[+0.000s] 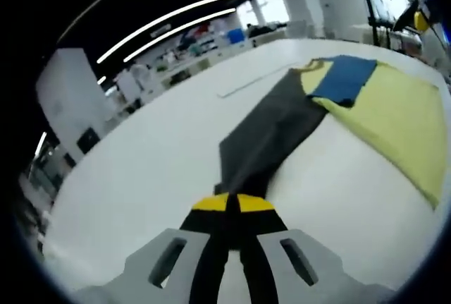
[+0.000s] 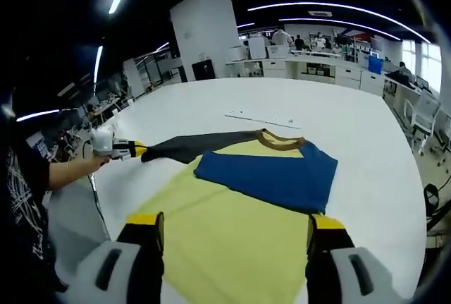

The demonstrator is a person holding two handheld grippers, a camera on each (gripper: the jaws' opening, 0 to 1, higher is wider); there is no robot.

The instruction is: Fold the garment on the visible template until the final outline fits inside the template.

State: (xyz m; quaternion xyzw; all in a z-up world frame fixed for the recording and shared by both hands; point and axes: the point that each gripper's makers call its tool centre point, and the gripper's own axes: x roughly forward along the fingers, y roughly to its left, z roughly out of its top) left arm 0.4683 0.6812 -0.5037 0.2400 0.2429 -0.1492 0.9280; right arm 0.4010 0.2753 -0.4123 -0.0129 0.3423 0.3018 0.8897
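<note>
The shirt lies flat on the white table, yellow body near, collar far, so its long axis runs near-to-far in the right gripper view. One blue sleeve is already folded across the chest. The grey sleeve is stretched out to the left, prob. for folding inward next. The left gripper is clenched on its cuff. The right gripper hovers w/ jaws spread, grasping nothing. A thin strip lies beyond the collar.
</note>
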